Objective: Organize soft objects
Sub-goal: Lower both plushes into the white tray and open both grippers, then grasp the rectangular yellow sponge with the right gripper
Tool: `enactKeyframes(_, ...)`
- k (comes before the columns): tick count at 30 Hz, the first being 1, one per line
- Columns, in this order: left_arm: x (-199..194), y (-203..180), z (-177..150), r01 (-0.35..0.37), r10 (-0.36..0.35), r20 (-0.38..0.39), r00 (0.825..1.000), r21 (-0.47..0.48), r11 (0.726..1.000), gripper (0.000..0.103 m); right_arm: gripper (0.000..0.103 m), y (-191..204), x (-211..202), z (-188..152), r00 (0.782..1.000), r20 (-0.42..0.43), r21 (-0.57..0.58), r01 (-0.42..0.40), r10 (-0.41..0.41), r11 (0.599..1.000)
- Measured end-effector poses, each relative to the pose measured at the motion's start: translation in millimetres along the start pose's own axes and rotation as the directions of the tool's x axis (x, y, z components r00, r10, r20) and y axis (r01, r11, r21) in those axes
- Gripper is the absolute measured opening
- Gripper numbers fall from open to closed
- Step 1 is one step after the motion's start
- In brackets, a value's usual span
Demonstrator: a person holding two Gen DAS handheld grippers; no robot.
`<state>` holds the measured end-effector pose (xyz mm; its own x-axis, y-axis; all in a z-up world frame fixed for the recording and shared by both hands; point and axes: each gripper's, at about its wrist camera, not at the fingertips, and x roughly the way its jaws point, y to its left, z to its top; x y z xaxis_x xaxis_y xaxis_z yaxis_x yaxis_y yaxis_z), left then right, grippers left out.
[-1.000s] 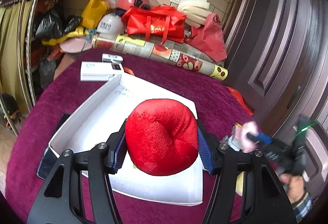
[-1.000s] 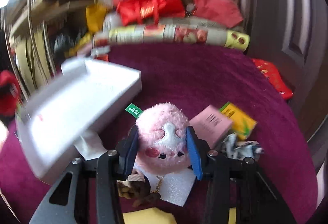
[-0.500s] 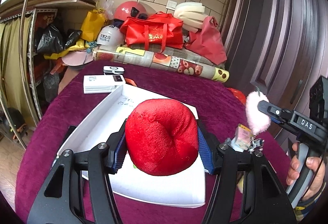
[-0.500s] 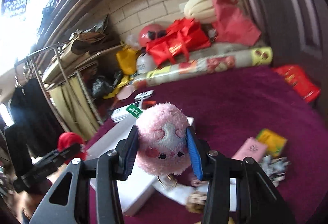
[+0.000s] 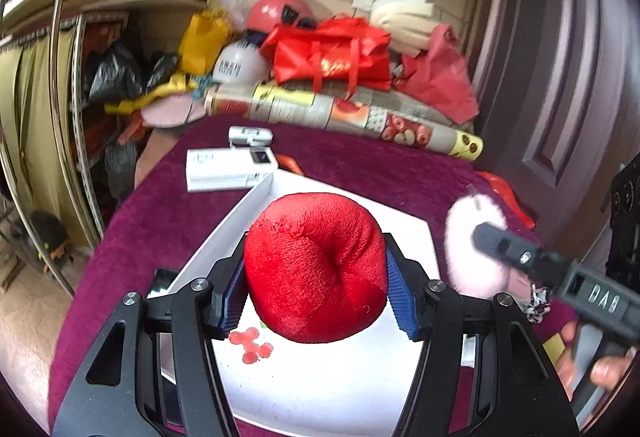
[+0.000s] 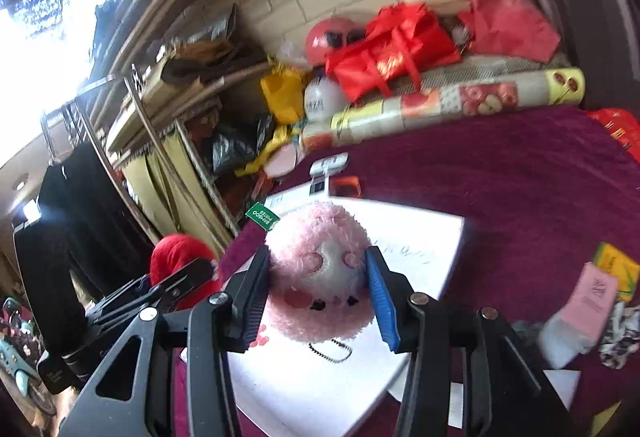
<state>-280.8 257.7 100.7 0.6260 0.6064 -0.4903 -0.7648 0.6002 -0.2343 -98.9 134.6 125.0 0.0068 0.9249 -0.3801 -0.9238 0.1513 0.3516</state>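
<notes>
Holding a red plush ball point(image 5: 316, 269) in my left claw point(image 5: 316, 273), I have both blue pads pressed into its sides, jaws about half apart, above the white tray point(image 5: 320, 389) on the maroon-covered surface point(image 5: 160, 221). In the left wrist view, red marks lie on the tray floor at seven o'clock of the ball, and a white box point(image 5: 228, 167) sits on the cloth at eleven o'clock of the tray. My right claw point(image 6: 318, 287) has a pink fluffy plush toy point(image 6: 320, 273) between its pads, and its jaws are opening; the fur touches both pads. The toy hangs over the tray point(image 6: 420, 237), a bead chain dangling beneath it. At three o'clock of the tray lie a pink card point(image 6: 592, 293) and a yellow packet point(image 6: 618, 269).
</notes>
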Motion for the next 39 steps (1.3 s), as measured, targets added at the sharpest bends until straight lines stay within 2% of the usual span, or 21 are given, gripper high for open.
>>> enactKeyframes(5,25,18,-5,-0.038,0.035,-0.047,0.998,-0.06,0.997,0.061,0.049,4,46,-10,0.993,-0.117,-0.002,-0.002,0.002,1.0)
enactKeyframes(7,31,25,-6,-0.044,0.039,-0.06,0.997,-0.085,0.995,0.067,0.054,4,64,-16,0.989,-0.149,0.019,-0.003,0.006,1.0)
enactKeyframes(8,34,28,-7,-0.064,0.06,-0.058,0.997,-0.085,0.994,0.073,0.07,4,69,-17,0.988,-0.156,0.029,-0.011,0.016,1.0)
enactKeyframes(9,34,29,-7,-0.085,0.081,-0.049,0.995,-0.081,0.993,0.091,0.08,4,75,-20,0.986,-0.166,0.032,-0.014,0.019,0.999)
enactKeyframes(10,34,32,-8,-0.111,0.108,-0.041,0.993,-0.08,0.991,0.103,0.095,4,79,-22,0.985,-0.169,0.031,-0.013,0.018,0.999)
enactKeyframes(11,32,36,-9,-0.127,0.126,-0.023,0.992,-0.088,0.988,0.103,0.103,3,80,-23,0.987,-0.159,0.034,-0.009,0.014,0.999)
enactKeyframes(16,21,51,-11,-0.143,0.147,0.017,0.989,-0.156,0.977,0.103,0.103,-2,65,-27,0.996,-0.088,0.033,0.014,-0.011,0.999)
enactKeyframes(20,8,47,-13,-0.157,0.166,0.048,0.985,-0.154,0.975,0.103,0.103,-4,53,-29,0.998,-0.058,0.058,0.005,-0.002,0.998)
enactKeyframes(22,1,41,-17,-0.143,0.154,0.065,0.986,-0.154,0.978,0.103,0.103,-3,45,-29,0.999,-0.04,0.053,0.004,-0.002,0.999)
enactKeyframes(28,-20,14,-28,-0.057,0.073,0.099,0.992,-0.158,0.986,0.103,0.103,-12,16,-25,1.0,0.02,0.099,0.007,-0.009,0.995)
enactKeyframes(34,-43,-26,-30,-0.009,0.017,0.14,0.99,-0.059,0.998,0.103,0.103,-28,-27,-19,0.994,0.109,0.137,0.004,-0.019,0.99)
enactKeyframes(37,-49,-53,-34,0.08,-0.081,0.129,0.988,0.016,0.997,0.103,0.103,-36,-50,-20,0.99,0.141,0.155,-0.015,-0.007,0.988)
enactKeyframes(39,-51,-75,-42,0.161,-0.168,0.095,0.981,0.075,0.984,0.103,0.103,-45,-66,-23,0.988,0.156,0.158,-0.025,0.0,0.987)
